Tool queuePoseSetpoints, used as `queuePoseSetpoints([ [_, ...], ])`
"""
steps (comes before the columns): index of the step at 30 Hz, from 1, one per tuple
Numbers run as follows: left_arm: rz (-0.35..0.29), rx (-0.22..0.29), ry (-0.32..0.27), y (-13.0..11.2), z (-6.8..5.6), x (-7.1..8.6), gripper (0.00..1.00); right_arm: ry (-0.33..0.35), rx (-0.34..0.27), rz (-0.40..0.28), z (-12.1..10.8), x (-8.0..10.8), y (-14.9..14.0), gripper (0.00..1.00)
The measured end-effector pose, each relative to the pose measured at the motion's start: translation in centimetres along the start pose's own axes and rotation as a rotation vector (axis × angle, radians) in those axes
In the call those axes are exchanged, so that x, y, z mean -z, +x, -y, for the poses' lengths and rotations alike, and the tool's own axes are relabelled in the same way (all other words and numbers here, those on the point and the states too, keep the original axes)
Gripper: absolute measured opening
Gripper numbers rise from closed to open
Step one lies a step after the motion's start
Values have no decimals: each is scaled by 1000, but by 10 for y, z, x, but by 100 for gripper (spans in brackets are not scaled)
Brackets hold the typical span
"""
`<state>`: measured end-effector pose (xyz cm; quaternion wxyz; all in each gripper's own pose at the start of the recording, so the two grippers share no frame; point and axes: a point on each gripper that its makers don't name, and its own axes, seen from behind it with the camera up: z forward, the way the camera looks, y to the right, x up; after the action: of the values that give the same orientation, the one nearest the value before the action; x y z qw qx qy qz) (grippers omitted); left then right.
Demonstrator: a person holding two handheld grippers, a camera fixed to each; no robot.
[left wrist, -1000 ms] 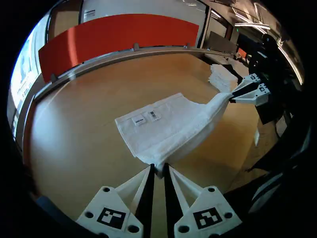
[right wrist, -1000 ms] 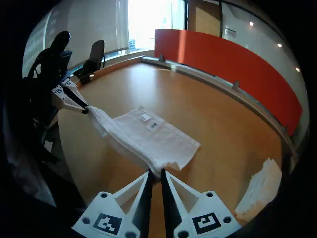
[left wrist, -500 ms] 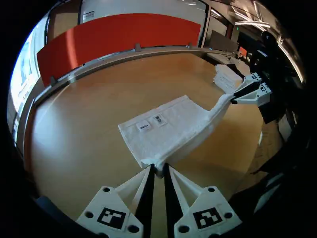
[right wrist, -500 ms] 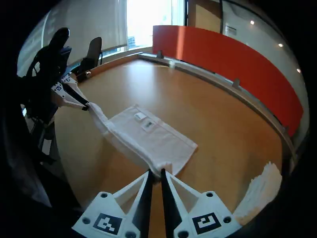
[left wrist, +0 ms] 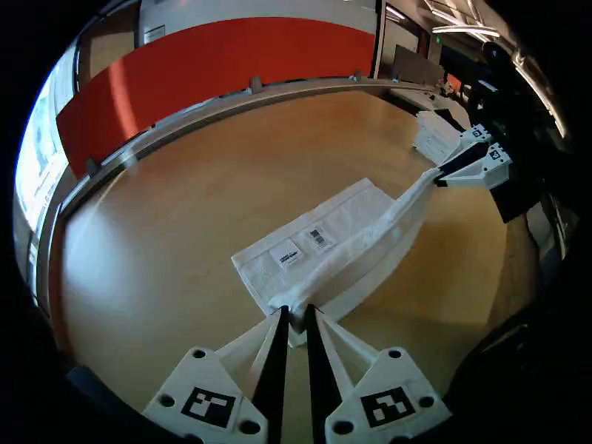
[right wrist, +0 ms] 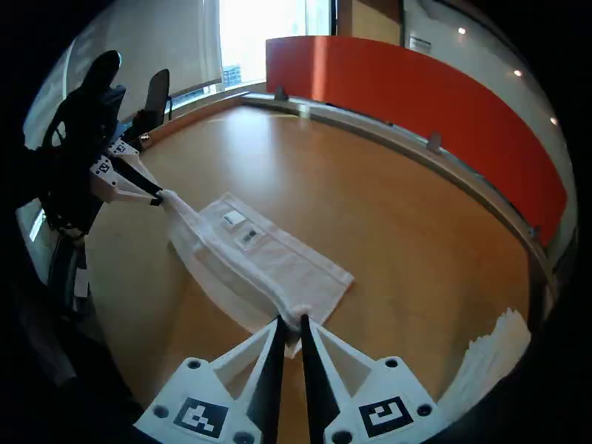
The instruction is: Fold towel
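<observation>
A white towel (left wrist: 337,237) with two small labels lies partly on the wooden table (left wrist: 185,222), its near long edge lifted and stretched between both grippers. My left gripper (left wrist: 294,320) is shut on one corner of that edge. In the left gripper view the right gripper (left wrist: 442,173) holds the other corner at the far right. In the right gripper view my right gripper (right wrist: 288,323) is shut on its towel (right wrist: 255,255) corner, and the left gripper (right wrist: 154,196) pinches the far corner at the left.
A stack of folded white towels (left wrist: 436,137) (right wrist: 492,355) sits near the table's edge beside the right gripper. An orange partition (left wrist: 214,66) runs along the table's far side. Dark office chairs (right wrist: 96,96) stand behind the left gripper.
Both grippers have carried the lifted towel edge farther over the flat part, toward the orange partition. The towel looks narrower, and both stay shut on their corners.
</observation>
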<state>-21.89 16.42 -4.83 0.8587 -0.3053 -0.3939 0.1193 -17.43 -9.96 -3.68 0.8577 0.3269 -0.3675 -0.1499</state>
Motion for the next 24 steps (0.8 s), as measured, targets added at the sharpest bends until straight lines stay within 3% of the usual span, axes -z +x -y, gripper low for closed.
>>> queuePoseSetpoints([
  [24, 72, -3, 28, -11, 24, -58, 20, -2, -32, 81, -22, -51, -20, 16],
])
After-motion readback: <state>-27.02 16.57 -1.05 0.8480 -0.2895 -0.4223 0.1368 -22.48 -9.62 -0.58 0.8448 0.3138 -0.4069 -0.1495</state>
